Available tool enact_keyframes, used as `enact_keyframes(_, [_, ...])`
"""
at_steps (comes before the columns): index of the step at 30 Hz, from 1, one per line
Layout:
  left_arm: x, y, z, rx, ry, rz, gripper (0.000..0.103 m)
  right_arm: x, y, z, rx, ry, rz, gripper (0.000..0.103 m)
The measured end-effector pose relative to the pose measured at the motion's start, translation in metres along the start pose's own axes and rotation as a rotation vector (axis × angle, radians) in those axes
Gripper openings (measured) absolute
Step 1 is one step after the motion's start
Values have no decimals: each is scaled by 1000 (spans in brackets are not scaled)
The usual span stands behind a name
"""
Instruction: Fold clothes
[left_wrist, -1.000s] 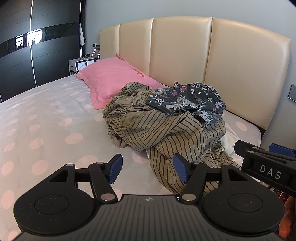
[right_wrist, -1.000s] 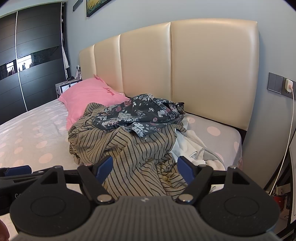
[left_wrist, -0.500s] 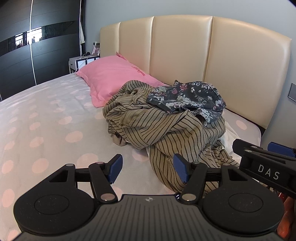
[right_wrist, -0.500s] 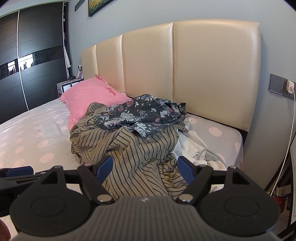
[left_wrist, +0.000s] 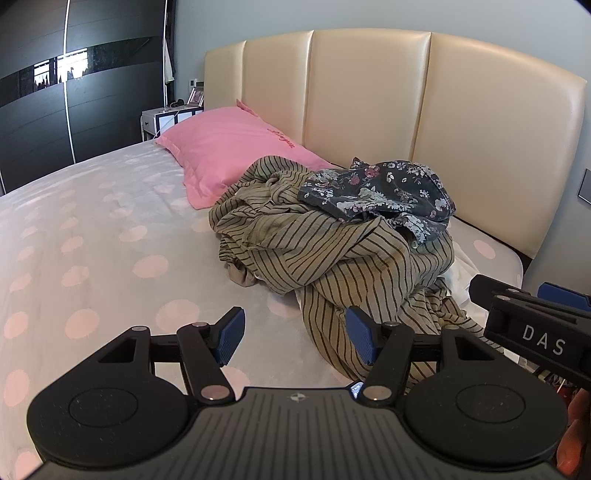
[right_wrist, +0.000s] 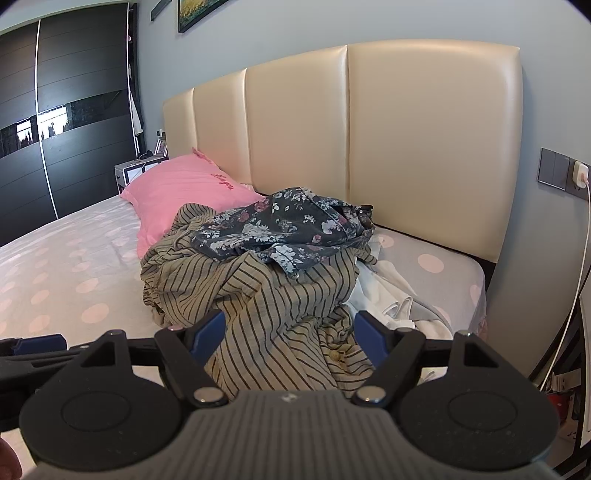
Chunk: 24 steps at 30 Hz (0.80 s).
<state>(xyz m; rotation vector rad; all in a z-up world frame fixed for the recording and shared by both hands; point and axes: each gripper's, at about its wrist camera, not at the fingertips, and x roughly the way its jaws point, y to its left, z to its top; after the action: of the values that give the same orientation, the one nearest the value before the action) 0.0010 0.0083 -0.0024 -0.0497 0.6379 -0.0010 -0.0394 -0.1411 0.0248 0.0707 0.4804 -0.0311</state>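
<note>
Bedding filled most of both views: a white bedspread with pale pink dots (left_wrist: 92, 236), and ahead of both grippers a cream padded headboard (left_wrist: 369, 110). Over the last second the change was slight. Both cameras had tipped a little, so the headboard and the heap sat somewhat differently in frame, but nothing in the heap had been disturbed.

A pink pillow (left_wrist: 229, 155) lay ahead and to the left of the left gripper (left_wrist: 295, 334). The crumpled olive garment with dark stripes (left_wrist: 332, 251) lay straight ahead of it and reached down to its right finger, though contact could not be made out. In the right wrist view the same striped cloth ran between the fingers of the right gripper (right_wrist: 290, 334). A dark floral-print garment (right_wrist: 288, 225) sat on top of the striped one, farther ahead, and a white garment (right_wrist: 388, 295) lay ahead and to the right.

Both grippers stood wide apart and held nothing. By my reading, folding had not begun; the small shift looked like lining up on the heap, with the floral piece on top the likeliest first pick.
</note>
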Motion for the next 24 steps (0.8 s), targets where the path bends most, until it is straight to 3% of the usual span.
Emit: enact_keyframes(24, [-1, 0, -3, -9, 14, -4, 59, -1, 4, -1, -13, 1, 4, 79])
